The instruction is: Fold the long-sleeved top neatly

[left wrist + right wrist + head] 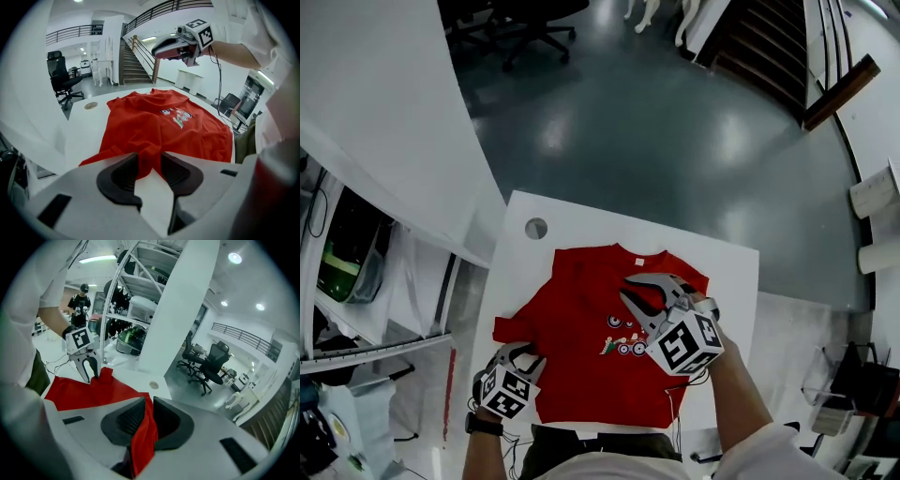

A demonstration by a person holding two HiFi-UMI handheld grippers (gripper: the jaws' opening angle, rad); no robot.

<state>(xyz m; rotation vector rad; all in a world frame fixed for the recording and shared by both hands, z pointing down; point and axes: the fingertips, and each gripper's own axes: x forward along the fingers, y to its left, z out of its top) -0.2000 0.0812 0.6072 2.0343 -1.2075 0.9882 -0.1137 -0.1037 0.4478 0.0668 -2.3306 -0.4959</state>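
While right gripper (149, 402) pinches the red top (577, 314), left gripper (150, 158) straddles its edge, open

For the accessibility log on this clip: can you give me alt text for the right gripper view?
A fold of the red long-sleeved top is pinched between the dark pads of the right tongs, the rest lying on the white table. Across it, the left tongs stand open at a bunched sleeve.

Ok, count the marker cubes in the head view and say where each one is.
2. One marker cube sits lower left on the left tongs, at the red top's lower-left corner; the other rides the right tongs, above the top's right half. None seem hidden.
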